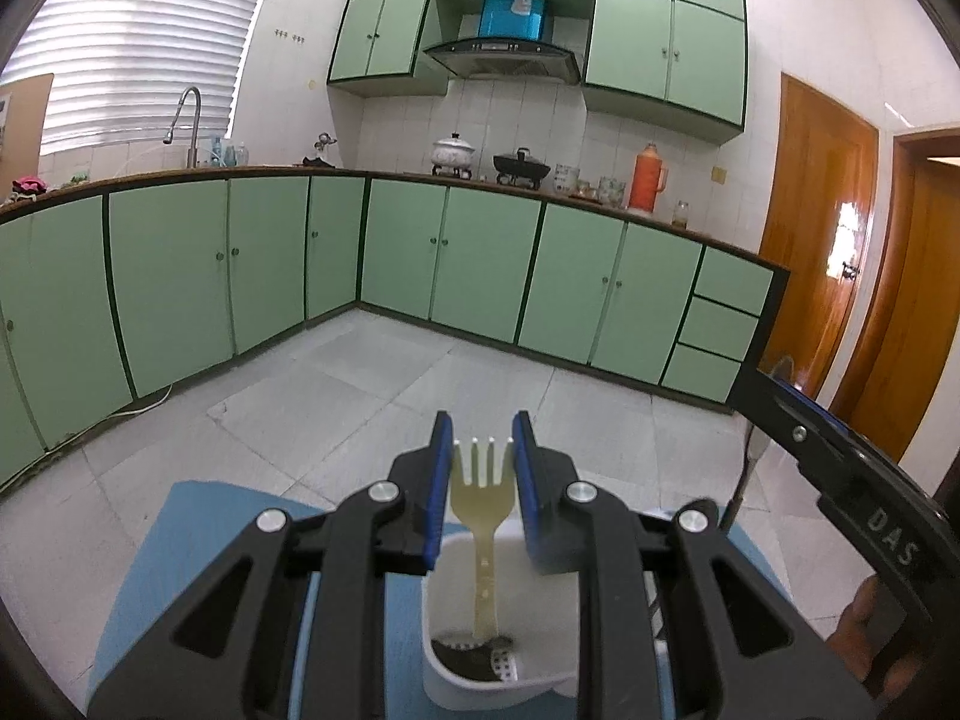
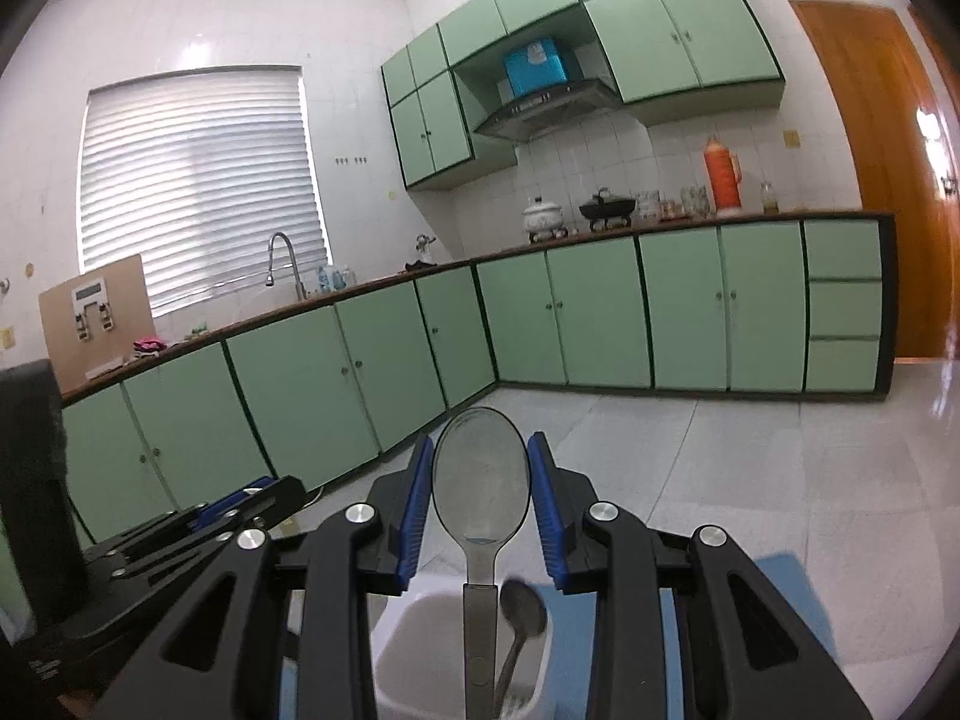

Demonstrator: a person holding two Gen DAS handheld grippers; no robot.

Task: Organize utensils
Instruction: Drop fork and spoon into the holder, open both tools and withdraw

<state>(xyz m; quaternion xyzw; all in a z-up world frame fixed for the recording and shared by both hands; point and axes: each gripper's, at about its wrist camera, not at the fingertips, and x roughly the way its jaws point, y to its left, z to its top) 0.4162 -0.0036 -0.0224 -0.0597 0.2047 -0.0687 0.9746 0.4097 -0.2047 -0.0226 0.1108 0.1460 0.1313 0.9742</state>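
the left gripper stands above a white utensil holder with a cream plastic fork between its blue pads; the fork's tines point up and its handle runs down into the holder's compartment, where the end seems to rest on the dark perforated bottom. the jaws sit close against the fork's head on both sides, so they look closed on it, though a thin gap cannot be ruled out. the right gripper frames a large metal spoon the same way, bowl up, handle dropping into the holder; its pads touch or almost touch the bowl's edges. a second, smaller spoon already leans inside the holder. the task looks well advanced: one spoon is stowed, fork and big spoon are seated or nearly so, and what remains is probably letting go and lifting away. whether more utensils wait elsewhere cannot be seen. the holder sits on a blue mat, and its rim lies just under both tools. the two grippers are near each other, so room sideways is tight; upward is open.
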